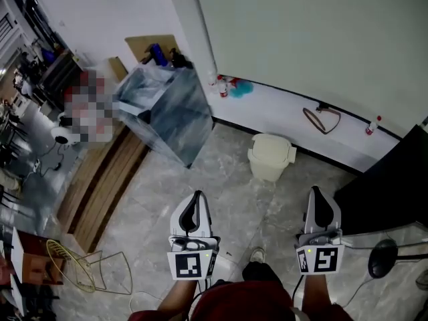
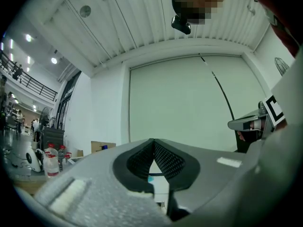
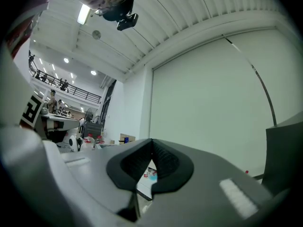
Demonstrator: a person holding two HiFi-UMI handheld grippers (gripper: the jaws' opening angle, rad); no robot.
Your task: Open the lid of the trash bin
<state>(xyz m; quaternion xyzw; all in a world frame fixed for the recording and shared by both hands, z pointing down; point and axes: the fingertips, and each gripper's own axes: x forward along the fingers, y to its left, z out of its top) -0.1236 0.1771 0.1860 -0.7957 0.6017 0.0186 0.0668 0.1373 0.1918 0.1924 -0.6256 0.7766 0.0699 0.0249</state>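
A small cream trash bin (image 1: pixel 271 156) stands on the grey floor against the white wall, its lid down. Both grippers are held close to the person, well short of the bin and apart from it. My left gripper (image 1: pixel 195 196) points at the floor left of the bin, and my right gripper (image 1: pixel 317 192) points right of it. In the left gripper view the dark padded jaws (image 2: pixel 153 144) meet at their tips with nothing between them. The right gripper view shows the same, jaws (image 3: pixel 151 143) closed and empty. The bin does not show in either gripper view.
A large box wrapped in clear plastic (image 1: pixel 164 109) stands left of the bin. Wooden planks (image 1: pixel 100 186) and a wire basket (image 1: pixel 73 266) lie at the left. A black panel (image 1: pixel 388 186) and a round black base (image 1: pixel 382 258) are at the right. Bottles (image 1: pixel 224 85) stand by the wall.
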